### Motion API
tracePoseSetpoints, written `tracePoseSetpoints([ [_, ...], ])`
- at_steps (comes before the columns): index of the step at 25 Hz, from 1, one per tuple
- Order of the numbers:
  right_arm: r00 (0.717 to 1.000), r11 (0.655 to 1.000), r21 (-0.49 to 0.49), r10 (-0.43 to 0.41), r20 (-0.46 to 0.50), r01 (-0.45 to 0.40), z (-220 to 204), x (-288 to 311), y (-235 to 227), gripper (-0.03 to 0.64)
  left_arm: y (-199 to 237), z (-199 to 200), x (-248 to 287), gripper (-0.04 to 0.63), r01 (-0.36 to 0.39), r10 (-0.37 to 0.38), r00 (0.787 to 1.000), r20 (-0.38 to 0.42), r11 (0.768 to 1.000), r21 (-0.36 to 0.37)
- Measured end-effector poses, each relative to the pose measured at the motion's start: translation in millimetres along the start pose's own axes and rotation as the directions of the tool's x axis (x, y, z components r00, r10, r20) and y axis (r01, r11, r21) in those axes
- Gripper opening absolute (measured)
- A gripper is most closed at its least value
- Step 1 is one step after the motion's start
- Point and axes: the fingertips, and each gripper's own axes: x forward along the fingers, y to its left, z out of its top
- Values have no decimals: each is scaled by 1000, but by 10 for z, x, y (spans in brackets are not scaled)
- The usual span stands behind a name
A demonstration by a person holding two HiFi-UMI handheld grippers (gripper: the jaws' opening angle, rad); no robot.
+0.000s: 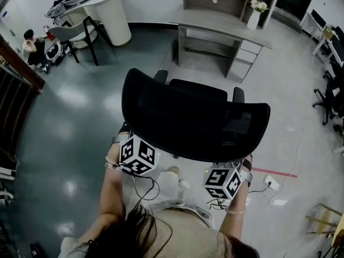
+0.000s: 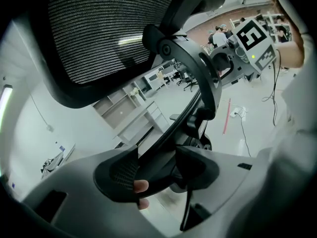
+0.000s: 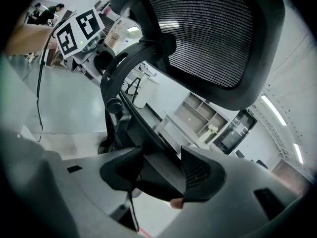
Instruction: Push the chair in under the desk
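Chair (image 1: 194,121) short of desk (image 1: 223,23); left gripper (image 2: 158,170), right gripper (image 3: 161,175) fingers pinching Chair frame.

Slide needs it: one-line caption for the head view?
Seen from above: left claw and right claw grip the black chair from behind its back; the grey desk stands ahead, apart.

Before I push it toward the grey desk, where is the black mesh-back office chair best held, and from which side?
Hold the curved rear frame of the black mesh-back office chair from behind, left gripper and right gripper on either side of its middle, as now. The grey desk lies beyond it, so a two-sided hold should steer it straight.
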Motion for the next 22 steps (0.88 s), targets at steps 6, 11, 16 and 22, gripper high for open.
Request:
tracePoseSetpoints([
  [6,1000,1000,3,-9,5,9,2,37,-66,225,37,54,52,224,4,-4,1000,8,1000,7],
  [11,1000,1000,4,-8,5,8,0,94,-81,225,62,58,96,223,11,-11,1000,18,1000,8],
  [16,1000,1000,1,-5,-6,5,-11,140,-124,225,72,94,111,224,14,-14,999,50,1000,-3],
  [22,1000,1000,2,-13,0,13,26,210,-174,225,138,123,171,224,14,-13,998,58,1000,-17],
])
